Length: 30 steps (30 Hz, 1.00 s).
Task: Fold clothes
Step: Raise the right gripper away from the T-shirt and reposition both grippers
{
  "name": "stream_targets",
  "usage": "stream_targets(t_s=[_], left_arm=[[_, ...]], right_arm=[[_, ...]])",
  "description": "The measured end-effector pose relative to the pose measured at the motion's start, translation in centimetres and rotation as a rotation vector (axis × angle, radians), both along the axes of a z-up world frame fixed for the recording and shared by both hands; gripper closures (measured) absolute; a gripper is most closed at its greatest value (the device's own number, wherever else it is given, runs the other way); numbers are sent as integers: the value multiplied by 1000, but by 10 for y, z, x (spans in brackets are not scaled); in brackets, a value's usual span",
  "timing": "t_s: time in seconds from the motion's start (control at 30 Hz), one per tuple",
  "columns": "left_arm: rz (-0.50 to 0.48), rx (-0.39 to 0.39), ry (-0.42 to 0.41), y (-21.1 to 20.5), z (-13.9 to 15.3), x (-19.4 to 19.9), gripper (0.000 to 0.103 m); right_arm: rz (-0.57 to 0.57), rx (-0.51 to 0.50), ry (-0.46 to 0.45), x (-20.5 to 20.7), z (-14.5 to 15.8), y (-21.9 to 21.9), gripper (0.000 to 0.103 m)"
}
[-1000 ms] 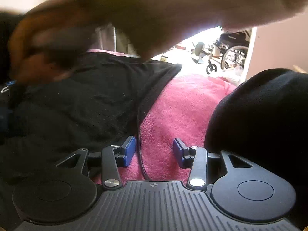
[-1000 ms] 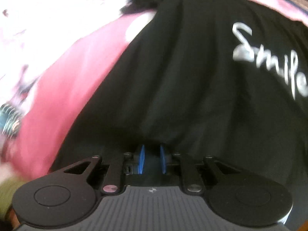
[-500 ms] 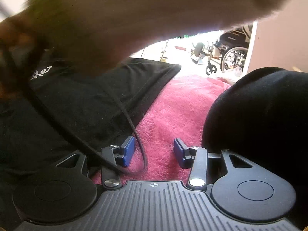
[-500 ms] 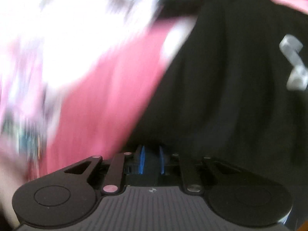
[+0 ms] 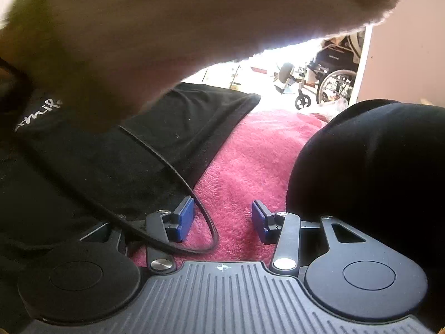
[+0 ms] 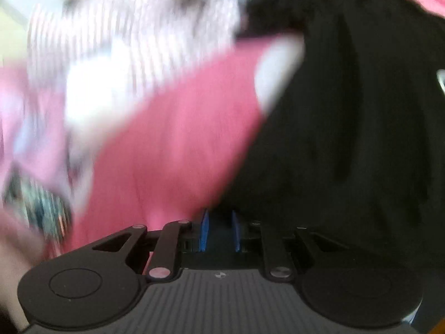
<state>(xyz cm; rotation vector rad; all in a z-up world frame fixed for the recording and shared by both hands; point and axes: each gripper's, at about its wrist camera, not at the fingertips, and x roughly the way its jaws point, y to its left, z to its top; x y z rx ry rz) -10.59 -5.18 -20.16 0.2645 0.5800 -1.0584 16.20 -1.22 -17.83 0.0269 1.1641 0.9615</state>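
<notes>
The black shirt (image 5: 116,167) lies spread on the pink blanket (image 5: 250,167). The left gripper (image 5: 222,222) stands half open over bare blanket just beside the shirt's edge, gripping nothing. The right gripper (image 6: 219,233) shows narrow jaws; whether they pinch shirt fabric cannot be told. Risk: a black cable (image 5: 194,217) loops between the left jaws and could be clamped with the hem. Beyond the shirt, a wheelchair (image 5: 333,83) stands in a bright doorway.

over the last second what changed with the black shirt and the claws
The right claw, pinching the black shirt, carried it sideways: the shirt's print slid out of its view and more pink blanket shows. In the left view a sleeve and a cable swung in. The left claw stayed open over the blanket.
</notes>
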Motion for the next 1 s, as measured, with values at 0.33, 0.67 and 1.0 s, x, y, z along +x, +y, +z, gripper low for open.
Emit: stream_targets(t_s=[0.33, 0.67, 1.0], left_arm=[[69, -124, 14, 51, 26, 14, 58], [118, -292, 200, 78, 33, 71, 55], [214, -105, 241, 58, 37, 142, 55]], right_arm=[[-526, -43, -358, -33, 139, -195, 83], [-1109, -378, -892, -38, 269, -346, 83], [-835, -543, -721, -49, 249, -363, 83]])
